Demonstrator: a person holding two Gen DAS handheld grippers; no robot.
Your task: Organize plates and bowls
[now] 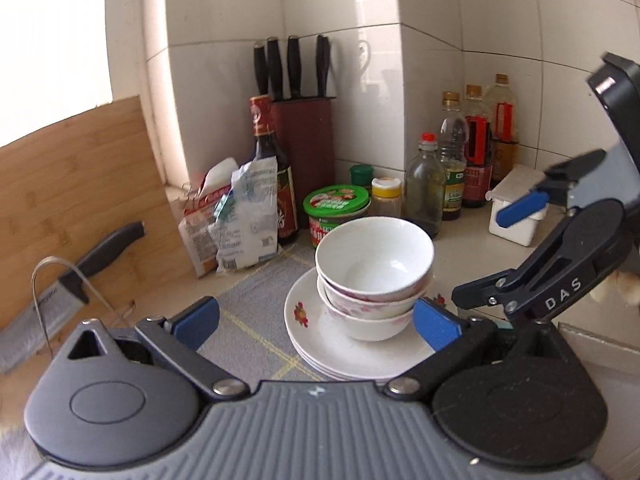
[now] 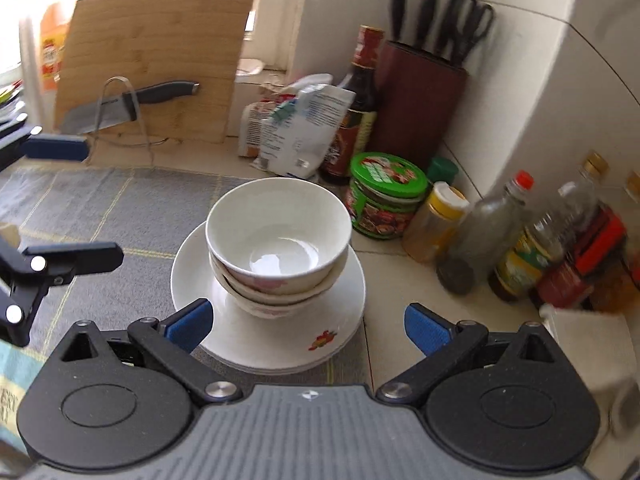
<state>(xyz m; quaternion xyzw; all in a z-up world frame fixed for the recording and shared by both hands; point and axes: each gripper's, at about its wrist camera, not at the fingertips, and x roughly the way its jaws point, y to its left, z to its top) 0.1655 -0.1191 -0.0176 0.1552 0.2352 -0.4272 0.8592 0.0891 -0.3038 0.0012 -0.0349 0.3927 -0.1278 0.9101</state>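
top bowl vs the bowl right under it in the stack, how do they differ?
The top bowl looks plain white on what shows of its outside; the second bowl shows pink floral print on its wall. The top bowl is fully visible, empty inside; the second bowl shows only a band of wall below the top one's rim and holds that bowl. Both are white ceramic, upright, nested on the stack of plates.

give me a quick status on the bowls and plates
Left gripper and right gripper open, empty. Bowls nested on stacked plates, on the mat. Green-lidded jar close behind.
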